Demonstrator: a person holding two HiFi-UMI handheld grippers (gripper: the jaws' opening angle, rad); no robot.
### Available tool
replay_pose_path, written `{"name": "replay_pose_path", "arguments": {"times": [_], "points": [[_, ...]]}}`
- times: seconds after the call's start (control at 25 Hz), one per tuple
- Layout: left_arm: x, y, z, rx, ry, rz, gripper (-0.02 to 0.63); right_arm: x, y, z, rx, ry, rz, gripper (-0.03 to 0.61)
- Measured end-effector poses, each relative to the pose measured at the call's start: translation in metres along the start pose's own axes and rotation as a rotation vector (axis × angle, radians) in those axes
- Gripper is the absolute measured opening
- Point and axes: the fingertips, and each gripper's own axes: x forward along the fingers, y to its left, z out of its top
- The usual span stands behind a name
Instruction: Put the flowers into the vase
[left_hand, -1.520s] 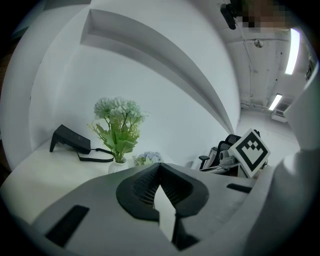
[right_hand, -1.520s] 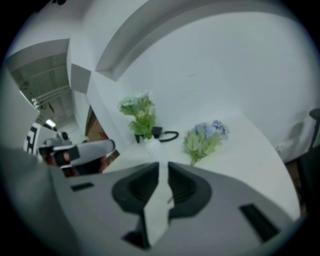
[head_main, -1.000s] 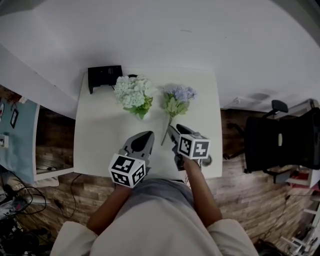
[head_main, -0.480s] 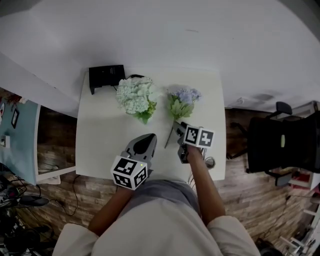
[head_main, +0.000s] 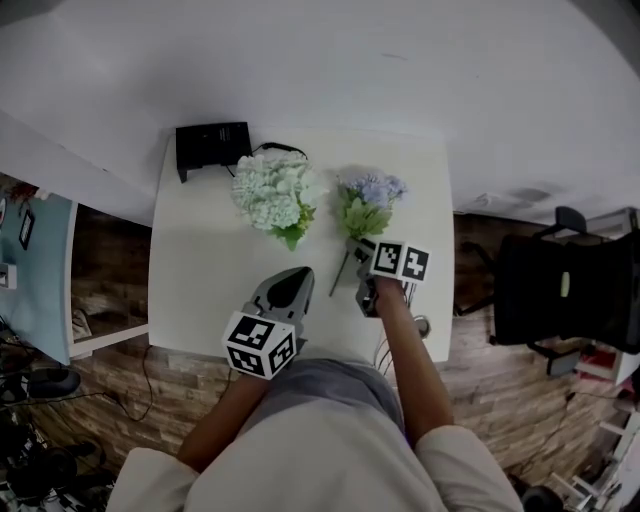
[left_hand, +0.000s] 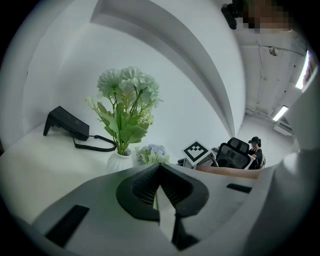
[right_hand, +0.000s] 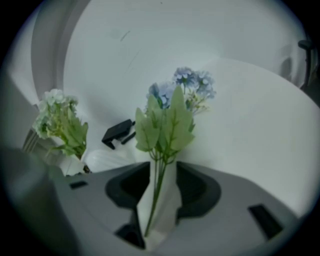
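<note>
My R gripper (right_hand: 164, 172) jaws wide, flower stem (right_hand: 158, 196) btwn them, unpinched — L gripper (left_hand: 160, 172) jaws together, empty. Bare table (head_main: 195, 270) to L; vase (left_hand: 119, 161) toward far edge.

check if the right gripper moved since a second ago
Yes. The right gripper has moved away from the near edge of the table, toward the blue flower. Its open jaws now stand either side of the stem.

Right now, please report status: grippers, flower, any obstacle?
Left gripper shut, empty. Right gripper open, straddling blue flower stem; not clamped. Vase holds white bunch. Nothing between flower and vase.
</note>
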Motion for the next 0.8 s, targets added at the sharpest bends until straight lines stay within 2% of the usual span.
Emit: {"name": "replay_pose_path", "arguments": {"times": [0.4,0.52,0.64,0.8], "points": [[0.007,0.005,-0.009,-0.032,0.025,0.010,0.023,0.013,-0.001,0.008,0.000,0.034,-0.018,0.164],[0.009,0.004,-0.010,-0.037,0.030,0.005,0.023,0.016,-0.004,0.012,0.022,0.033,-0.018,0.136],[0.009,0.003,-0.010,-0.041,0.032,0.001,0.023,0.019,-0.004,0.013,0.084,0.019,0.018,0.079],[0.006,0.006,-0.011,-0.046,0.034,0.007,0.023,0.018,0.002,0.014,0.156,-0.007,0.100,0.055]]}}
